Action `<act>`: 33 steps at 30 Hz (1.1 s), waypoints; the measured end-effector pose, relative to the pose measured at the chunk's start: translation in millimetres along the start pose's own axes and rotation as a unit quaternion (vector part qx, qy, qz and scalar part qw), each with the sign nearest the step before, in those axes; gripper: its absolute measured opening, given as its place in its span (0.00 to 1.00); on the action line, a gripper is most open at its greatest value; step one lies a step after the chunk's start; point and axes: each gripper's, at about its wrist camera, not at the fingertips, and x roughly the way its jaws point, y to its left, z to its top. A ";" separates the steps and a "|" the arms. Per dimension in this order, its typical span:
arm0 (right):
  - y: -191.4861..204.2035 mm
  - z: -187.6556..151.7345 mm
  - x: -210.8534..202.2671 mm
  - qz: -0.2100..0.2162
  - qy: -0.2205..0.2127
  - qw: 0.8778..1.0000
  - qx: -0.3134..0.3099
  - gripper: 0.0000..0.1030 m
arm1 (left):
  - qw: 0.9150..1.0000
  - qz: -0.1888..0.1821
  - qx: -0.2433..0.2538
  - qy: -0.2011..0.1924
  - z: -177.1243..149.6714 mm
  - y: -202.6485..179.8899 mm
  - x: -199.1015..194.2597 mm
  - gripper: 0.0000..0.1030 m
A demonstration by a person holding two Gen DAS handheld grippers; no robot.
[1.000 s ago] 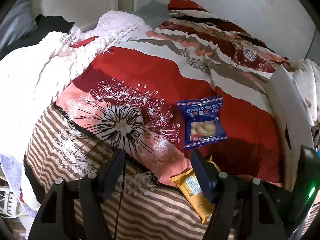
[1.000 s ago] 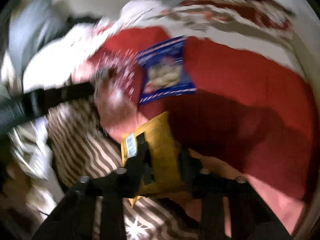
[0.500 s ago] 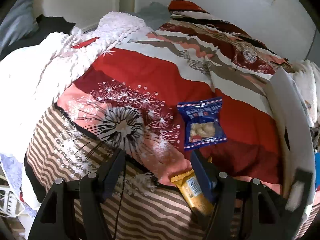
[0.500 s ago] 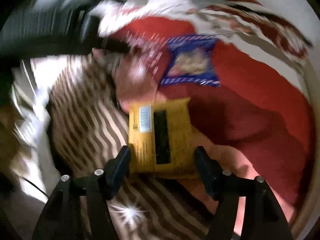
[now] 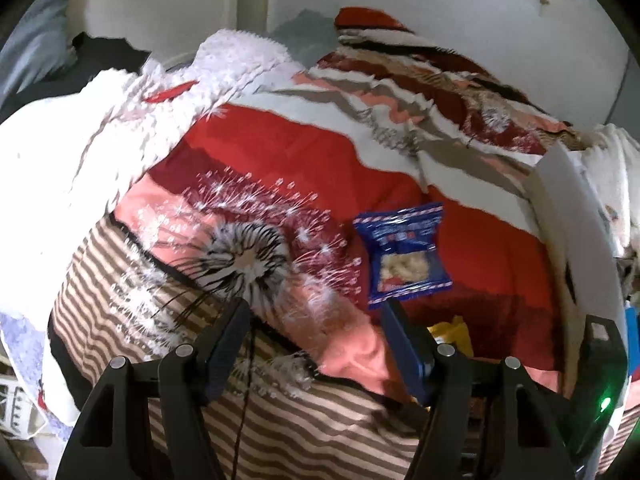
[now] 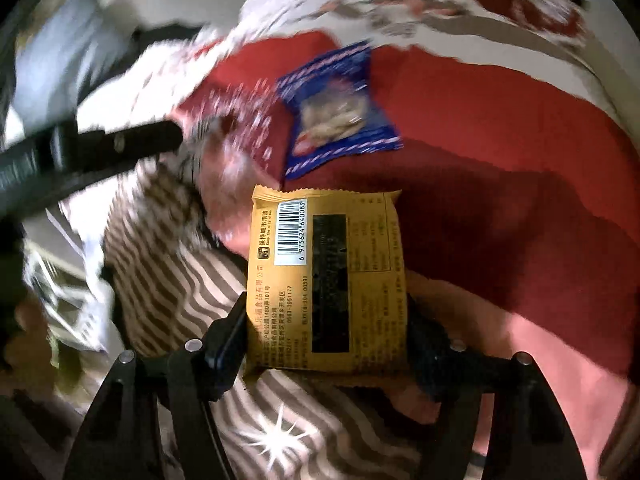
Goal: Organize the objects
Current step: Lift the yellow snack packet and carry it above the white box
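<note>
Item: yellow snack packet (image 6: 326, 280), my right gripper (image 6: 326, 340) pinching its sides; left gripper (image 5: 316, 344) spread, idling. Risk: slick film slipping free onto bed (image 6: 500, 120).

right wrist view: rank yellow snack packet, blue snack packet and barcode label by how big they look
1. yellow snack packet, though it is nearest the camera, between the right tool's fingers, which inflates it
2. blue snack packet, farther away on the quilt
3. barcode label

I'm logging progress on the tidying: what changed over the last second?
The right hand-held gripper has the yellow snack packet between its fingers, barcode side up, and has lifted it off the spot by the left hand-held gripper; it is now mostly hidden behind that gripper's finger. The blue snack packet stayed on the red quilt, and the left gripper stayed open.
</note>
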 end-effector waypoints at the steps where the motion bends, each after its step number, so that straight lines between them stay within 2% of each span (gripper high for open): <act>1: -4.4 -0.3 -6.4 0.004 -0.009 1.000 0.011 0.67 | 1.000 -0.005 0.002 -0.005 0.6 -2.3 -1.8 0.64; 5: -21.1 -3.2 -36.1 0.015 -0.060 0.996 0.067 0.67 | 0.999 -0.029 0.008 -0.030 2.4 -11.9 -12.9 0.64; 8: -37.6 -8.0 -52.5 0.022 -0.109 0.986 0.123 0.67 | 0.997 -0.055 -0.005 -0.055 4.3 -15.0 -23.2 0.64; 11: -37.4 -10.4 -69.9 0.027 -0.161 0.975 0.149 0.67 | 0.995 -0.075 -0.006 -0.065 4.2 -22.1 -28.2 0.64; 15: -31.7 -11.9 -90.9 0.051 -0.226 0.958 0.167 0.67 | 0.993 -0.086 0.034 -0.072 2.0 -47.1 -30.5 0.64; 20: -33.2 -17.5 -131.8 0.048 -0.295 0.939 0.170 0.67 | 0.986 -0.113 0.087 -0.083 -3.5 -85.3 -39.7 0.64; 24: -44.1 -25.0 -155.5 0.033 -0.336 0.923 0.184 0.67 | 0.977 -0.149 0.118 -0.093 -5.5 -115.4 -49.9 0.64; 28: -53.9 -29.0 -175.5 -0.014 -0.369 0.907 0.204 0.67 | 0.966 -0.191 0.140 -0.105 -3.8 -142.9 -59.2 0.64; 31: -62.0 -27.1 -186.2 -0.062 -0.374 0.901 0.209 0.67 | 0.956 -0.204 0.171 -0.126 -1.7 -166.6 -67.3 0.64; 33: -66.6 -23.3 -188.9 -0.086 -0.373 0.900 0.210 0.67 | 0.952 -0.201 0.188 -0.134 -1.5 -181.9 -68.8 0.64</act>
